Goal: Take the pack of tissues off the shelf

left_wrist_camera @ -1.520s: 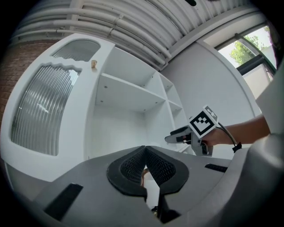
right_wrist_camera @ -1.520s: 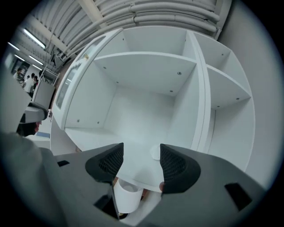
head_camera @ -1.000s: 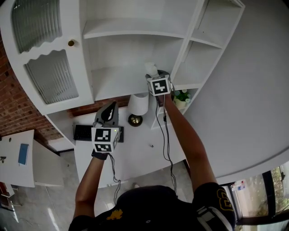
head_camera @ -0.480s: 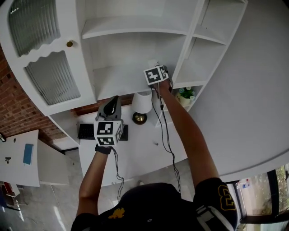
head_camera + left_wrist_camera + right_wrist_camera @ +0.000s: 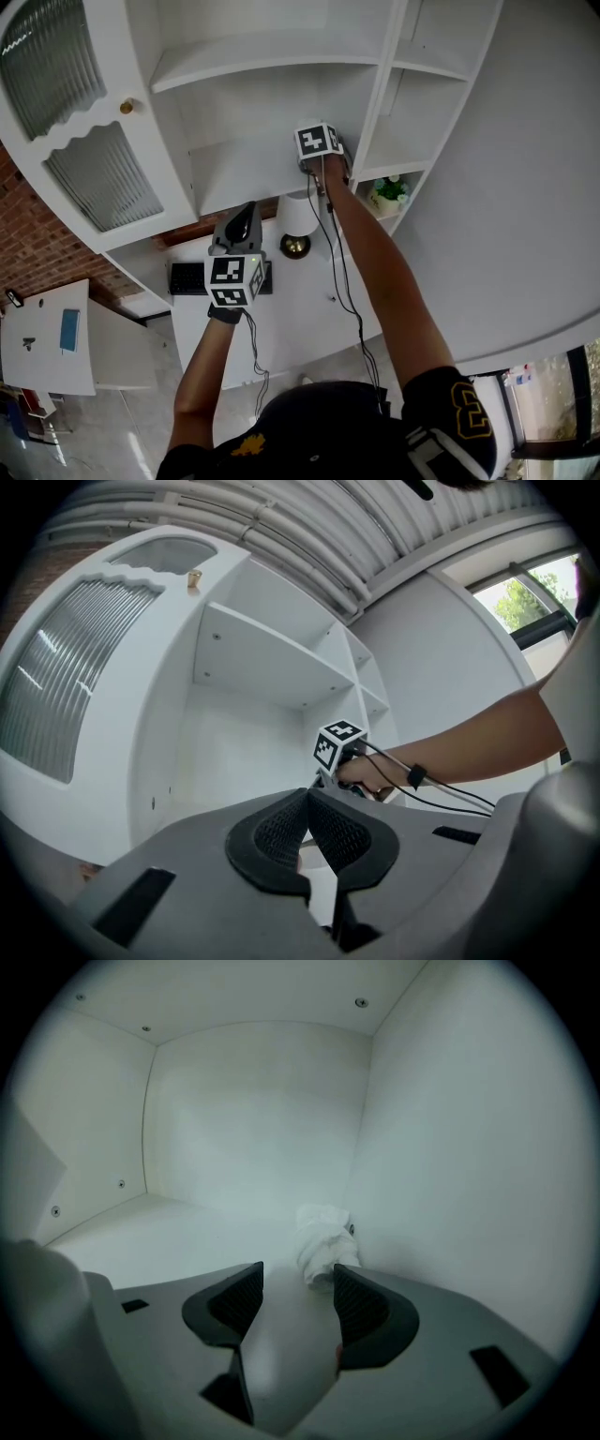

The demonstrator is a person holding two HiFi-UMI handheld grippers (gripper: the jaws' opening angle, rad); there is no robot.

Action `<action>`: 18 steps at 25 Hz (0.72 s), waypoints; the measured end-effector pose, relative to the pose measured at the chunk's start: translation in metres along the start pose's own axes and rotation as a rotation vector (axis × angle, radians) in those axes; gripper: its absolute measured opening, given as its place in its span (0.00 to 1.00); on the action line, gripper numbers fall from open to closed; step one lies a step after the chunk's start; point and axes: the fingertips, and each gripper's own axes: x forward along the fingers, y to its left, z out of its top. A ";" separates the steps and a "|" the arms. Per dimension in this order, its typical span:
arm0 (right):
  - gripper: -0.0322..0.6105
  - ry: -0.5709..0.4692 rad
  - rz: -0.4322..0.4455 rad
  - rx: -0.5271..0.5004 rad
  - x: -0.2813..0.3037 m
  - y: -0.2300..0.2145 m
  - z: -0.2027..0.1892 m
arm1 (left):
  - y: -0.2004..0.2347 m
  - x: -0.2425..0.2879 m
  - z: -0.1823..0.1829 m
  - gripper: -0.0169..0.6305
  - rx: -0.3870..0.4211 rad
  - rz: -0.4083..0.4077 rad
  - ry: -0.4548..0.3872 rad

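Reach step, grasp not yet made. Right gripper [image 5: 298, 1283] is inside the middle compartment of the white shelf [image 5: 234, 169], the arm stretched up to it. Its jaws stand apart with nothing pinched between them. The pack of tissues [image 5: 322, 1234] sits on the compartment floor, tucked against the right-hand side wall. A white tuft of tissue sticks up just ahead of the jaw tips, nearer the right jaw than the left. The pale surface between the jaws may be the pack's top or the bare shelf; the views do not settle which. Left gripper [image 5: 307, 799] hangs lower, out in front of the shelf, its jaws pressed together on nothing, taking no part. Below the shelf are a lamp [image 5: 295, 217], a keyboard [image 5: 187, 277] and a small plant [image 5: 387, 192], all well clear of the work. The next move likely calls for a slight shift toward the wall so the pack sits between both jaws. The jaws would then close on the pack's body rather than the loose tuft, which would likely pull free, and draw straight back out of the compartment.
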 end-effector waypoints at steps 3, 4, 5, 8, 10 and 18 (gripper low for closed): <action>0.41 0.013 0.029 0.026 0.004 0.000 0.002 | -0.002 0.001 -0.002 0.05 0.007 -0.002 0.006; 0.41 0.006 0.035 0.039 0.004 -0.001 0.004 | -0.002 0.000 -0.003 0.05 0.010 -0.002 0.009; 0.40 0.000 0.042 0.049 0.005 -0.001 0.006 | -0.002 0.000 -0.004 0.05 0.011 -0.001 0.012; 0.36 0.012 0.067 0.057 0.010 -0.001 0.004 | -0.001 -0.001 -0.007 0.05 0.010 0.004 0.018; 0.33 0.023 0.077 0.064 0.011 0.000 0.002 | 0.000 -0.001 -0.008 0.05 0.009 0.010 0.021; 0.18 -0.012 0.055 0.085 0.006 -0.007 0.006 | -0.003 -0.004 -0.015 0.05 0.003 0.019 0.032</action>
